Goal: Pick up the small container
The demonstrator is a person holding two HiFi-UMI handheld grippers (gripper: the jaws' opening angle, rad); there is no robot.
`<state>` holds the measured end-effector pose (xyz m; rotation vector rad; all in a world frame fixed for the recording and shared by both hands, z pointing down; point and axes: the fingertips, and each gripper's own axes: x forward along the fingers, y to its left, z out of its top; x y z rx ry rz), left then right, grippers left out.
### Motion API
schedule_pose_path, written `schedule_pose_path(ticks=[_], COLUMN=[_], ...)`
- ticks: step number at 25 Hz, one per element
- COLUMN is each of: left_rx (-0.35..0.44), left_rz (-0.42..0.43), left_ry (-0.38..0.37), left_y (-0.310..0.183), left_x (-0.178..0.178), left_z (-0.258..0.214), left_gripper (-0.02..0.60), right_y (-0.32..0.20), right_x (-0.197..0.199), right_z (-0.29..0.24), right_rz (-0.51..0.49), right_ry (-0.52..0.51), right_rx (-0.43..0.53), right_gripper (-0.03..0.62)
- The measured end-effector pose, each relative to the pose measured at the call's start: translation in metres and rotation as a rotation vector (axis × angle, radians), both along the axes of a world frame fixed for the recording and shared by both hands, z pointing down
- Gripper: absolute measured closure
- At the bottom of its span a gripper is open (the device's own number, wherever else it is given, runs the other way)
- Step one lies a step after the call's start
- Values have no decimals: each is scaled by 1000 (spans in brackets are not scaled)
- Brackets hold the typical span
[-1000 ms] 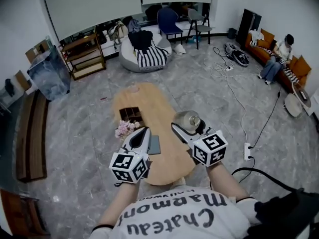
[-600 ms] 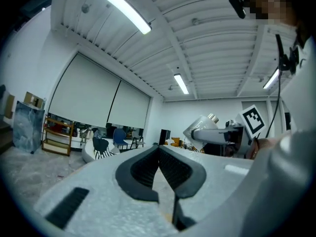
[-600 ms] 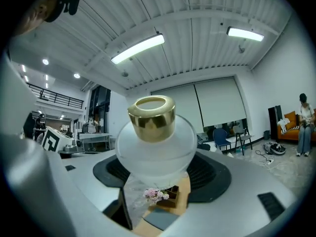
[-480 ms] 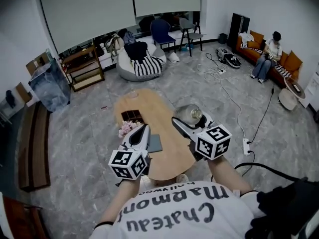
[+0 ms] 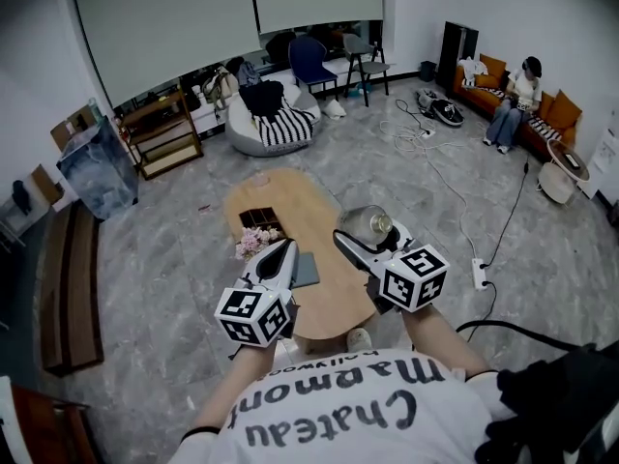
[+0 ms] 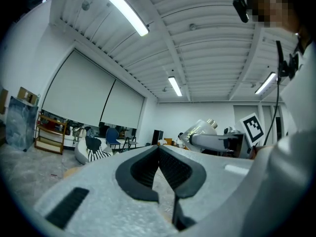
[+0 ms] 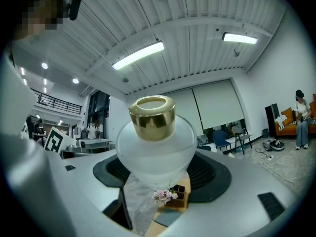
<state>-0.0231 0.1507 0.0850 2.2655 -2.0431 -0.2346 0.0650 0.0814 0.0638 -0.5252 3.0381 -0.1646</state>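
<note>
The small container is a frosted glass jar with a gold collar. My right gripper is shut on it and holds it in the air over the right side of the wooden table. In the head view the small container shows as a pale dome at the jaw tips. My left gripper hovers over the table's left side with its jaws shut and nothing between them.
On the table lie a dark compartment box, a bunch of pink flowers and a grey pad. A beanbag, chairs, a shelf and floor cables stand beyond. A person sits on the orange sofa.
Both grippers hold nearly the same pose with the jar still gripped. The head camera has pulled back and tilted up a little, so the table sits lower in view.
</note>
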Motion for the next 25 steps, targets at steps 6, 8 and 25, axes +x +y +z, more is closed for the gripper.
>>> schedule_pose_path(ticks=[6,8,25], left_rx=[38,46,76], left_rz=[19,9,-62], left_ry=[1,11,31], left_y=[5,7,9], left_x=[4,2,-7], left_z=[-11,-10,0], left_gripper=[568,568,568], right_y=[3,5,1], right_x=[6,5,6], right_z=[-8,-10,6], right_rz=[0,-3,-34], right_ry=[-28,-30,-36], right_rx=[4,19,-17], right_gripper=[275,275,275])
